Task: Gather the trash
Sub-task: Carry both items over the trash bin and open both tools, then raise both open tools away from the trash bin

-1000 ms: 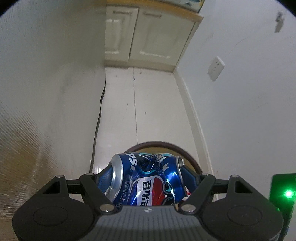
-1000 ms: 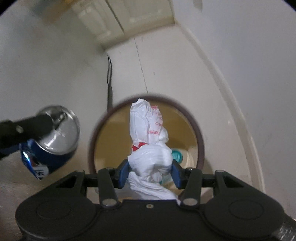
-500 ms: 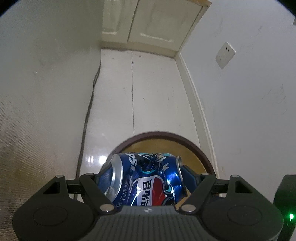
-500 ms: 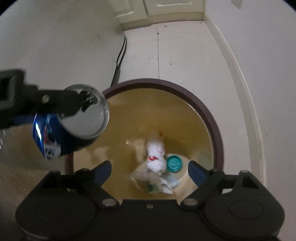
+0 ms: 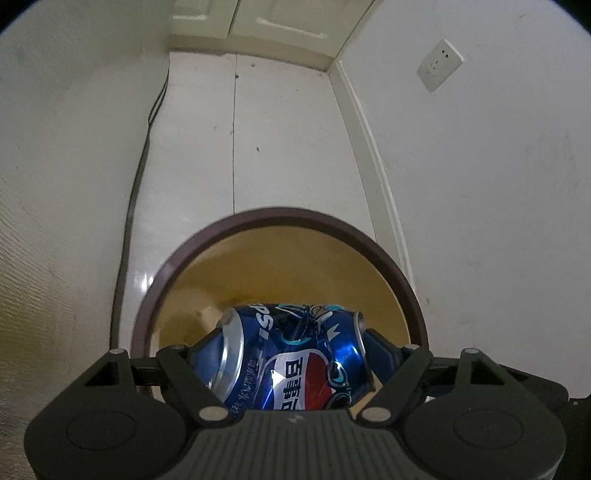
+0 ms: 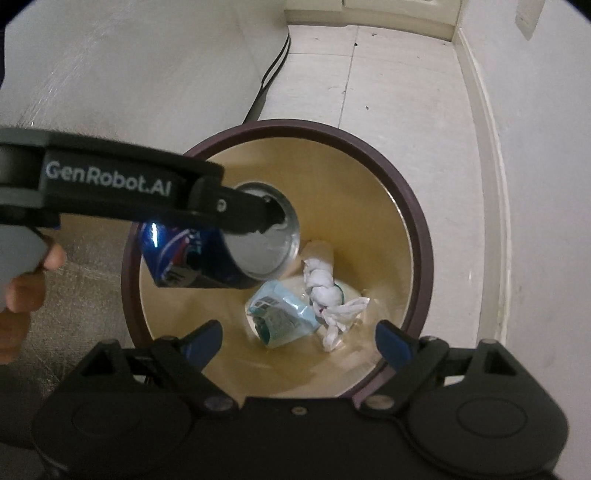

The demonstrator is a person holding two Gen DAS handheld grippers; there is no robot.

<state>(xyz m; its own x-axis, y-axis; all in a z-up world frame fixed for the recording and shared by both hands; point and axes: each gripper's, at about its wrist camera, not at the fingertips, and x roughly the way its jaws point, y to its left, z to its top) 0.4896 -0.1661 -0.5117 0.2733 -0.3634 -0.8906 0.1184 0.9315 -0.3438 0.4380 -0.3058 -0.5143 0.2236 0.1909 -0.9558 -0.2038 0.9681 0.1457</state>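
Note:
My left gripper (image 5: pixel 295 343) is shut on a dented blue Pepsi can (image 5: pixel 291 358), held sideways over the round bin (image 5: pixel 280 216) with a dark brown rim and tan inside. In the right wrist view the can (image 6: pixel 229 254) hangs above the left half of the bin (image 6: pixel 417 221), gripped end to end. My right gripper (image 6: pixel 299 341) is open and empty above the bin's near edge. A crumpled white plastic bag (image 6: pixel 327 291) and a pale blue wrapper (image 6: pixel 280 314) lie on the bin's bottom.
The bin stands on a pale tiled floor (image 5: pixel 288 129) between a white appliance side (image 5: pixel 66 147) on the left and a white wall (image 5: pixel 498 184) with a socket (image 5: pixel 439 64) on the right. A black cable (image 5: pixel 142 155) runs along the left. Cream cabinet doors (image 5: pixel 273 18) stand behind.
My right gripper opened and dropped the white bag into the bin. My left gripper carried the can forward, from beside the bin to over its opening.

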